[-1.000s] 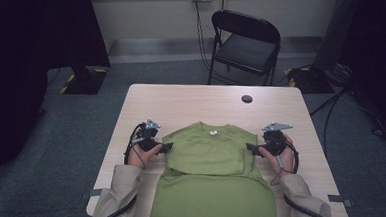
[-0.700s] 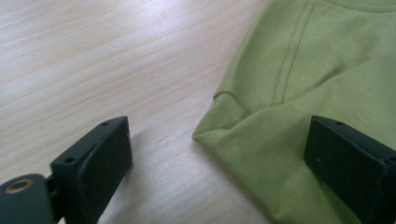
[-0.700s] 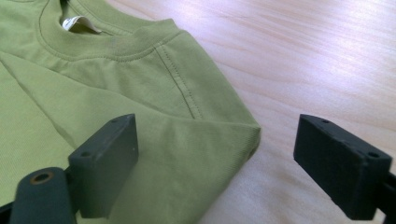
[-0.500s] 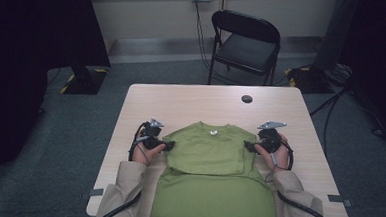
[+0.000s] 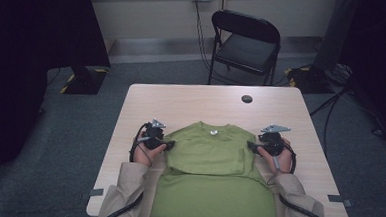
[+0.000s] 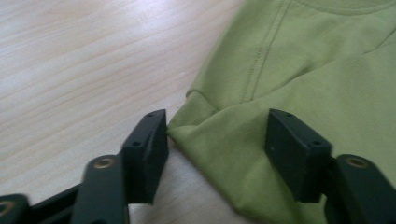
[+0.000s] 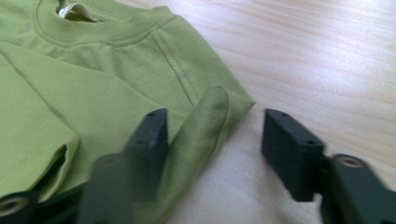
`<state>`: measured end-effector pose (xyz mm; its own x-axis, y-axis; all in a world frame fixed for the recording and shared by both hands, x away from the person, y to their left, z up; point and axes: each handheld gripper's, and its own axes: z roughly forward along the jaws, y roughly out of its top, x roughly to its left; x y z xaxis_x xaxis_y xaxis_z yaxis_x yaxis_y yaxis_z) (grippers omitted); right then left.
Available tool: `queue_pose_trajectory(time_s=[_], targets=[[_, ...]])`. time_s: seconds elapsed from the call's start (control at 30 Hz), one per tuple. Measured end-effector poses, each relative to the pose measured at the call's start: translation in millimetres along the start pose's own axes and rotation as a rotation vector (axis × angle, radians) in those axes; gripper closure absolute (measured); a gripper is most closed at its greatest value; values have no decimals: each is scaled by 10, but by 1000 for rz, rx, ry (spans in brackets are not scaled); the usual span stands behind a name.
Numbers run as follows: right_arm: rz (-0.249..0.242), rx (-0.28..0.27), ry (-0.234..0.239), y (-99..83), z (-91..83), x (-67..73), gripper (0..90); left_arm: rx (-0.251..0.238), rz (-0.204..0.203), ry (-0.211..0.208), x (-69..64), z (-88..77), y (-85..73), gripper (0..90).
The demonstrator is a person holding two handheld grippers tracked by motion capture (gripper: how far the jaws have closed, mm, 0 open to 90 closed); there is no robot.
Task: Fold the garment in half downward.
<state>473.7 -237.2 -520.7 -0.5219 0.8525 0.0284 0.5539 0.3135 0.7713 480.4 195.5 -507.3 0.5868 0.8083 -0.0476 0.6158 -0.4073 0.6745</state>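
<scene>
A green T-shirt point(image 5: 211, 159) lies flat on the light wooden table point(image 5: 191, 103), collar away from me, sleeves folded in, hem hanging over the near edge. My left gripper point(image 5: 170, 145) sits at the shirt's left shoulder. Its jaws have just been closing, and in the left gripper view they straddle the folded shoulder edge point(image 6: 219, 135) of the shirt with a gap on both sides point(image 6: 217, 149). My right gripper point(image 5: 250, 145) is at the right shoulder, its jaws also just closing. In the right gripper view a raised fold of cloth point(image 7: 205, 121) stands between its jaws point(image 7: 215, 144), not pinched.
A small black round object point(image 5: 246, 98) lies near the table's far edge. A black folding chair point(image 5: 244, 41) stands beyond the table. Bare tabletop stretches on both sides of the shirt and behind its collar.
Both grippers have edged slightly inward onto the shirt's shoulders. The shirt lies as it did before.
</scene>
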Motion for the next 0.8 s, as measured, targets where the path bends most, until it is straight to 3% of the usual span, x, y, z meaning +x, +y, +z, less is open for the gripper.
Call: queue_pose_trajectory(time_s=[0.1,0.2,0.23,0.33,0.43,0.5,0.8], targets=[[14,-6,16,-10,-14,11,629,5,32,-6,-40,1,21,582],[15,-7,29,-6,-9,8,673,16,45,-19,-55,0,38,666],[23,-6,32,-5,-9,6,710,20,58,-17,-75,1,49,666],[36,-5,56,-2,-4,11,811,29,106,-13,-128,7,71,794],[59,1,80,8,0,0,845,23,82,-19,-122,-1,75,840],[44,9,85,26,-11,-3,853,7,60,-28,-112,-31,75,853],[35,-42,136,256,-235,-19,859,-69,38,-70,-74,-288,227,860]])
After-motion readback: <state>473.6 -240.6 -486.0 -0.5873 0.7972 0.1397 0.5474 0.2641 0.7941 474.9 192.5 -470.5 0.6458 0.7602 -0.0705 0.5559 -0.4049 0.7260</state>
